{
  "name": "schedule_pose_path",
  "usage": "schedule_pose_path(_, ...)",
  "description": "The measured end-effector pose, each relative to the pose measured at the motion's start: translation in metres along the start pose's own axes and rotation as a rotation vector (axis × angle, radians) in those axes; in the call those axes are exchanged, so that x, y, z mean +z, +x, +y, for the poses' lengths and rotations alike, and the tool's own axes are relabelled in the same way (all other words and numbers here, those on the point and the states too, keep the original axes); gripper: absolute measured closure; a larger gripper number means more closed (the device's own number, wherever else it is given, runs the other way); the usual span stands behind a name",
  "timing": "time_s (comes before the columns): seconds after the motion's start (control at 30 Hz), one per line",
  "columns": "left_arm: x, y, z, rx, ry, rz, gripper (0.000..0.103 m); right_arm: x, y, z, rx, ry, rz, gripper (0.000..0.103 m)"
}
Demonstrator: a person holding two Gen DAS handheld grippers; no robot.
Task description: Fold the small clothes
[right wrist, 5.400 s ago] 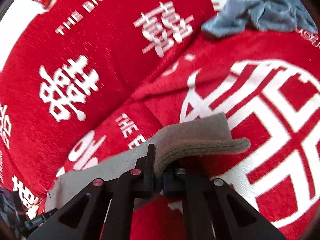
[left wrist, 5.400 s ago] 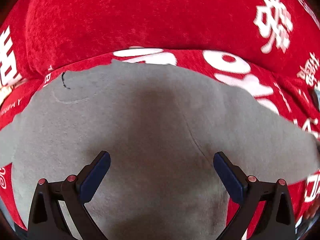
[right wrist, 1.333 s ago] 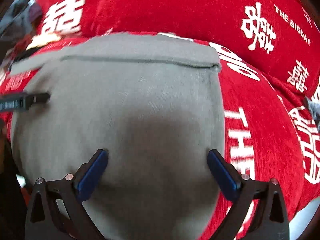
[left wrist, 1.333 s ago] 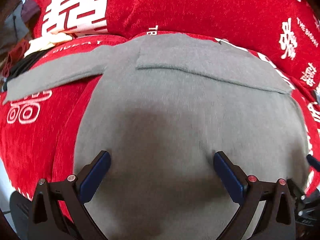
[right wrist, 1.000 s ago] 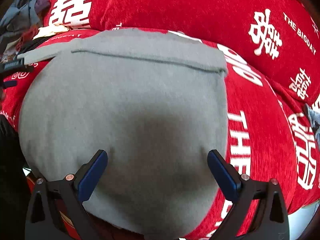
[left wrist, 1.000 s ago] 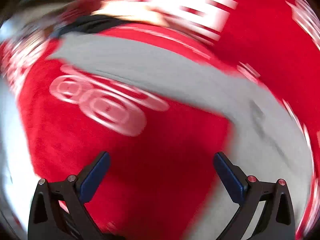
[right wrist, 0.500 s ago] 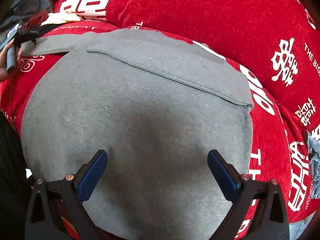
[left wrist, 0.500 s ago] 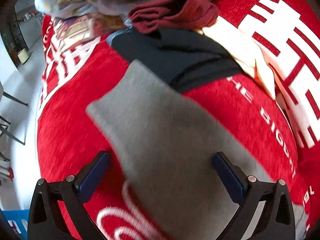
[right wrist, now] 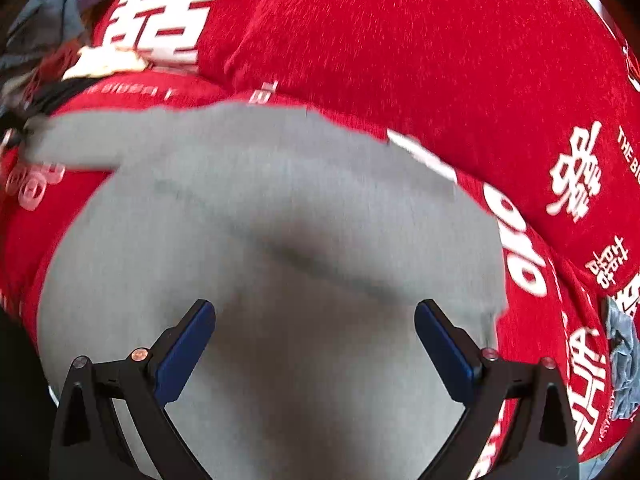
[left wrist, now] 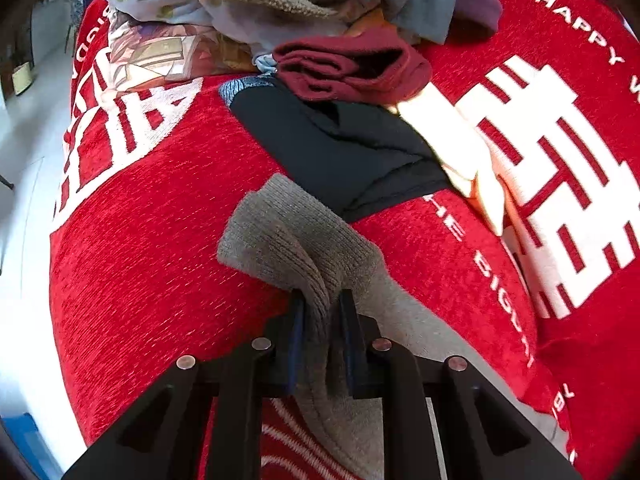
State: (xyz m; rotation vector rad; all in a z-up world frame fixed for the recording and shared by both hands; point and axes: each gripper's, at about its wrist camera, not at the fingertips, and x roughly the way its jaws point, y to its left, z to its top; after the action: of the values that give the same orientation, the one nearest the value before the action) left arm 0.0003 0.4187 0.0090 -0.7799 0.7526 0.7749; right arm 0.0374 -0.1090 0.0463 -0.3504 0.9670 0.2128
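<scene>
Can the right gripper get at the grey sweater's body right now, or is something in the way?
Probably yes. The right gripper stands open directly over the grey sweater with nothing between. The left gripper is closing on the sleeve cuff, far off to the side.

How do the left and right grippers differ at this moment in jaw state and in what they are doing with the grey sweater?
The left gripper has its jaws closing on the bunched cuff of the grey sweater's sleeve; the right gripper has its jaws wide apart with nothing between the pads. The left one sits at the sleeve end beside the pile of clothes; the right one hovers over the grey sweater's flat body. Both have blue pads and point down at the red cover.
</scene>
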Motion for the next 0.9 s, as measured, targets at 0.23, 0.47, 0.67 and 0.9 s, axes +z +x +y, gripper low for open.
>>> schedule_pose_path(0.23, -0.007, -0.023, -0.006, -0.016, 0.07, -0.026, 0.086, 0.083, 0.087, 0.042, -0.07, 0.09, 0.082, 0.003)
schedule_pose_path(0.47, -0.011, -0.047, -0.028, 0.003, 0.167, -0.071, 0.086, 0.11, 0.104, 0.109, -0.038, 0.038, 0.066, 0.003)
schedule_pose_path(0.67, -0.038, -0.08, -0.076, -0.039, 0.285, -0.079, 0.086, 0.088, 0.066, 0.073, 0.016, 0.036, -0.006, 0.003)
schedule_pose_path(0.9, -0.115, -0.093, -0.172, -0.076, 0.462, 0.009, 0.086, 0.029, 0.05, -0.03, -0.045, 0.157, 0.03, 0.003)
